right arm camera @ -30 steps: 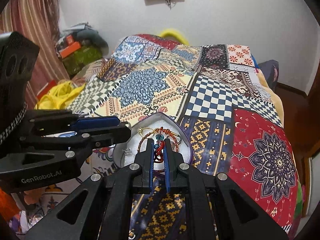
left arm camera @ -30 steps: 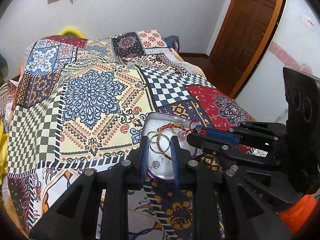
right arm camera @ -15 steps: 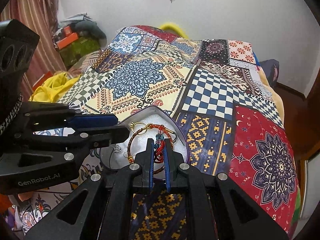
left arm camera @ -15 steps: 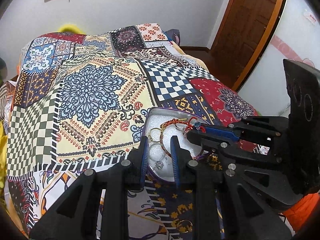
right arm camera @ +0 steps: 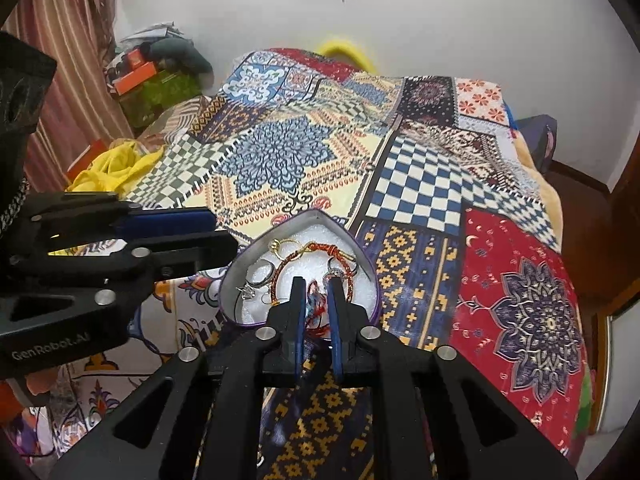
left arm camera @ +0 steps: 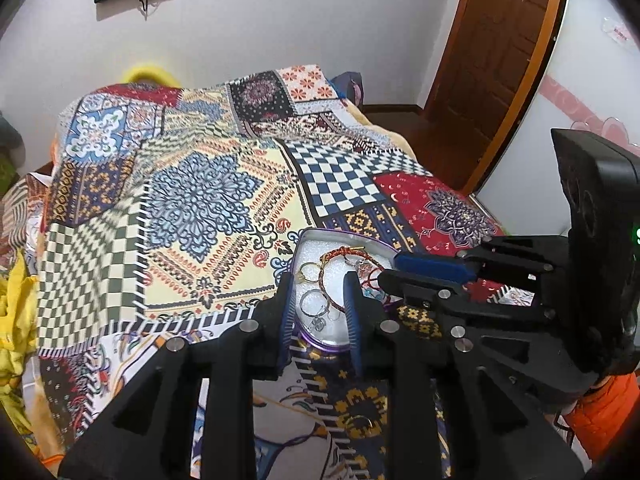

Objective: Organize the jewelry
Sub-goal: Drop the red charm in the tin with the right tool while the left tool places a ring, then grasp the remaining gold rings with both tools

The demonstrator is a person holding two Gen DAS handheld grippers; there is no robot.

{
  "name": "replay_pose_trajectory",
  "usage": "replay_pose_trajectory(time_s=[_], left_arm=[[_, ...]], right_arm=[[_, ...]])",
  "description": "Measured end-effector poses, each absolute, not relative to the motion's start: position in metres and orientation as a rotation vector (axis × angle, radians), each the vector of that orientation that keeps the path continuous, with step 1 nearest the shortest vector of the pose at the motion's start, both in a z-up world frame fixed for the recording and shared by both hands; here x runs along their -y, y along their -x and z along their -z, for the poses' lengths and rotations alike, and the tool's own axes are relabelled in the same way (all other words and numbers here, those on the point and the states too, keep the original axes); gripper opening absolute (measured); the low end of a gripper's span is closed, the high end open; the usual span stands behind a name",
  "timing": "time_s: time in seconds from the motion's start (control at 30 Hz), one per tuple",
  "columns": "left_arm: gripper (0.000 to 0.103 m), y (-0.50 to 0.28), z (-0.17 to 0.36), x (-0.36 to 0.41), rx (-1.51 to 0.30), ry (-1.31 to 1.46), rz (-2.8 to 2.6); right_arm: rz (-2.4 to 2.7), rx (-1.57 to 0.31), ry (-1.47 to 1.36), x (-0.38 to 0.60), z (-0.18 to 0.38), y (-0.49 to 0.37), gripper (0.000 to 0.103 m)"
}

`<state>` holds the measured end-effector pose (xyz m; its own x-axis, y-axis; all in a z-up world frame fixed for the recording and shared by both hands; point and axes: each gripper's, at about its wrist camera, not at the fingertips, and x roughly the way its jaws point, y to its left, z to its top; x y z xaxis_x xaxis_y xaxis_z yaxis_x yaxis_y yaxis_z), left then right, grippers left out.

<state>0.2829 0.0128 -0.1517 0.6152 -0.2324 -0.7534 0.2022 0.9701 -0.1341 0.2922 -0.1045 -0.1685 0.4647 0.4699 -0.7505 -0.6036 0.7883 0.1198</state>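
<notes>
Bracelet [right arm camera: 316, 308] between right tool [right arm camera: 315, 286] fingers

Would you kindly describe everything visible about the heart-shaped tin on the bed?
The heart-shaped tin is a shallow, open metal box with a silvery inner wall, a purple outer edge and a white foam-like lining. It lies flat on the patchwork bedspread, point facing away from the cameras. Inside lie rings, a red-and-gold braided bracelet and a small pendant. The right tongs hover over its near lobe around red and blue cord; the left tongs straddle its near edge.
</notes>
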Motion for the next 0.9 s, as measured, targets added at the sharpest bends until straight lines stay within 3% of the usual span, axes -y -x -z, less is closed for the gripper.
replay_pose_trajectory(time_s=[0.07, 0.37, 0.9], left_arm=[[0.031, -0.276, 0.145, -0.014, -0.858, 0.034, 0.241], [0.042, -0.239, 0.115, -0.012, -0.796, 0.010, 0.231], [0.045, -0.182, 0.132, -0.006, -0.828, -0.037, 0.244]], right_arm=[[-0.656, -0.851, 0.169, 0.107, 0.162, -0.289, 0.022], [-0.603, -0.751, 0.157, 0.122, 0.129, -0.262, 0.039], [-0.572, -0.736, 0.142, 0.144, 0.137, -0.215, 0.039]])
